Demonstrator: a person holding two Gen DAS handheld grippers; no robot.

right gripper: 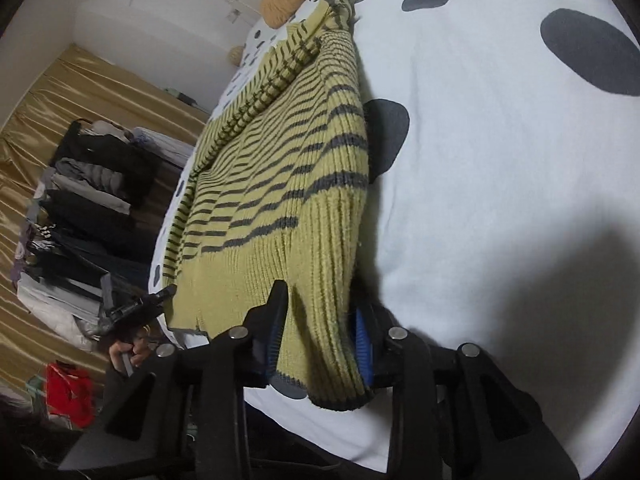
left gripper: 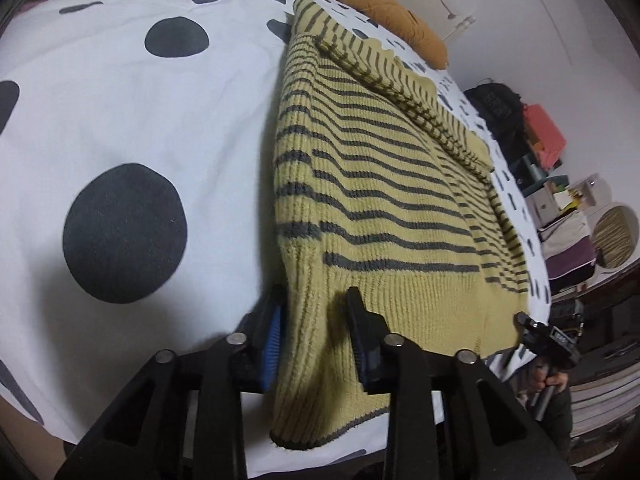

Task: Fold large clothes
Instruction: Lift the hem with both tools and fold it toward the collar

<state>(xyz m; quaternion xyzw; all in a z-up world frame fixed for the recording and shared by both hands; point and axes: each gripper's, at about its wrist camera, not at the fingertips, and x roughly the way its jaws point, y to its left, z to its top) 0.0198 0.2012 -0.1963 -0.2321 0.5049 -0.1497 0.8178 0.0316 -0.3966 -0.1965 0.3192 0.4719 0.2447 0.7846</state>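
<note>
A yellow knit sweater with dark stripes (left gripper: 380, 184) lies folded lengthwise on the bed, its ribbed hem toward me. My left gripper (left gripper: 316, 320) is shut on the hem's left corner, thick folded fabric filling the gap between its blue pads. In the right wrist view the same sweater (right gripper: 280, 160) runs away from the camera, and my right gripper (right gripper: 320, 320) is shut on the hem's right corner. Each view also shows the other gripper at the far hem corner: the right gripper (left gripper: 548, 340) and the left gripper (right gripper: 140, 308), each held by a hand.
The bed cover (left gripper: 120, 100) is white with large dark spots and spreads wide to both sides (right gripper: 500, 160). An orange pillow (left gripper: 380, 8) lies at the head of the bed. Shelves with boxes (left gripper: 560, 160) stand on one side, hanging clothes (right gripper: 88, 200) and a gold curtain (right gripper: 60, 92) on the other.
</note>
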